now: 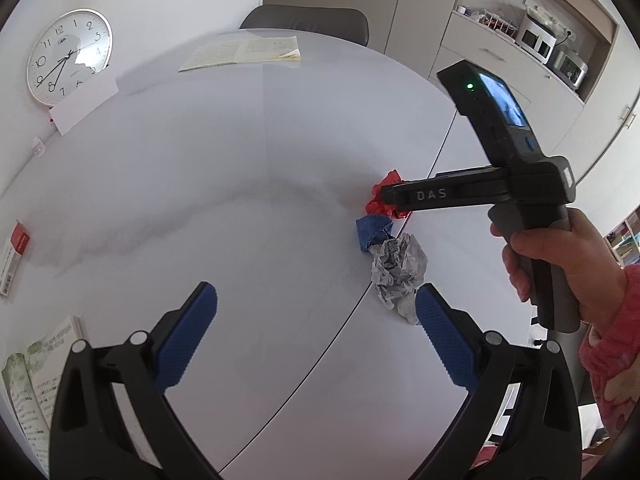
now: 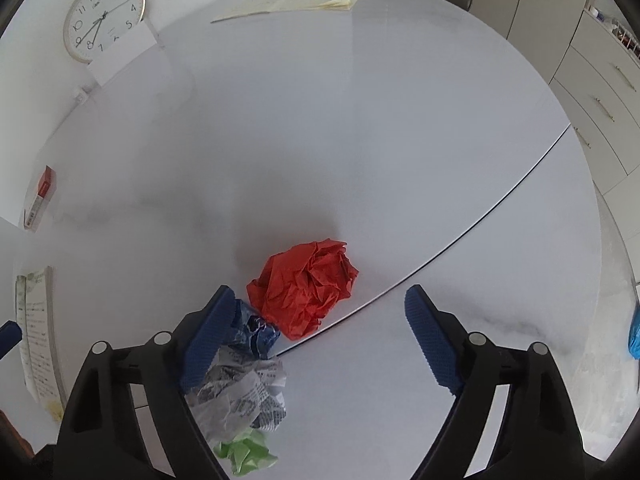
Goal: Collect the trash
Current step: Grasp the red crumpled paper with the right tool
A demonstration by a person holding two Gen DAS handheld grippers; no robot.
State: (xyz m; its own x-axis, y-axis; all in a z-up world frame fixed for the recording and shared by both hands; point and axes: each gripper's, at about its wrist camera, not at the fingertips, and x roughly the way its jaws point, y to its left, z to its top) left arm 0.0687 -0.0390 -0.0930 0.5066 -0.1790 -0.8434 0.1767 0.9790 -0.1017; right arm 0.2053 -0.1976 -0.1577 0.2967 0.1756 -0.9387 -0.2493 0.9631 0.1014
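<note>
Several crumpled paper balls lie close together on the white table (image 2: 360, 140). In the right wrist view a red ball (image 2: 306, 288) sits just ahead of my right gripper (image 2: 320, 296), which stands open with its pads off the paper. The left finger (image 2: 208, 336) rests over a blue ball (image 2: 256, 330); a newsprint ball (image 2: 240, 396) and a green one (image 2: 246, 454) lie nearer the camera. In the left wrist view my left gripper (image 1: 316, 296) is open and empty, left of the newsprint ball (image 1: 398, 276), blue ball (image 1: 374, 232) and red ball (image 1: 386, 188). The right gripper (image 1: 390, 196) hangs over the red one.
A wall clock (image 1: 70, 56) and a white card (image 1: 86, 104) stand at the far left. An open notebook (image 1: 244, 52) lies at the far edge by a grey chair (image 1: 304, 20). A red-and-white box (image 1: 14, 256) and a booklet (image 1: 36, 368) lie left. Cabinets (image 1: 500, 68) are on the right.
</note>
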